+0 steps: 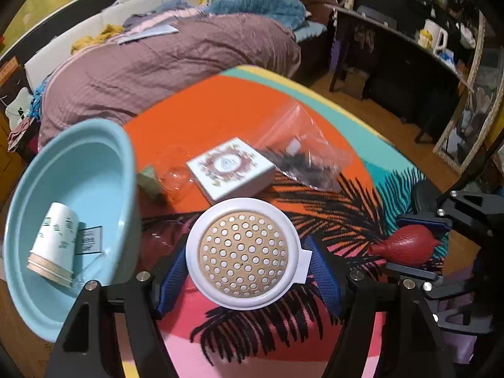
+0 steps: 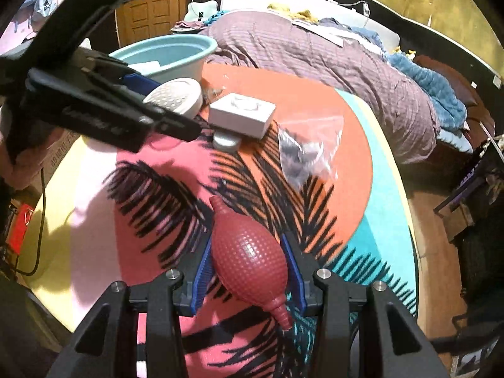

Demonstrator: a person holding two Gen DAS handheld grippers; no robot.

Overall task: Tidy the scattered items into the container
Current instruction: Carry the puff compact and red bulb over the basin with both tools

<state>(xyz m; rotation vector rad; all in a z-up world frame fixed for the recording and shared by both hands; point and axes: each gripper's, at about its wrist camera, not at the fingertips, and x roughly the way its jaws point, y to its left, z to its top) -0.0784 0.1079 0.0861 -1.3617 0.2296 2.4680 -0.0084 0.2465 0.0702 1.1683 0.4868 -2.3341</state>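
Observation:
My left gripper (image 1: 244, 271) is shut on a round white strainer lid with a tan perforated top (image 1: 242, 252) and holds it above the colourful mat, just right of the light blue basin (image 1: 104, 157). The basin holds a paper cup (image 1: 53, 245) and a small card. My right gripper (image 2: 249, 267) is shut on a red rubber air blower (image 2: 249, 258), also seen in the left wrist view (image 1: 406, 249). On the mat lie a white patterned box (image 1: 231, 168), a clear zip bag with dark contents (image 1: 308, 160) and a clear plastic dome (image 1: 176, 173).
A small green item (image 1: 151, 179) lies beside the basin. A bed with a mauve quilt (image 1: 163, 63) is behind the mat (image 1: 220, 110). A dark desk (image 1: 393, 53) and a leaning mirror (image 1: 472, 119) stand to the right. A silver object (image 2: 225, 141) lies under the box's near edge.

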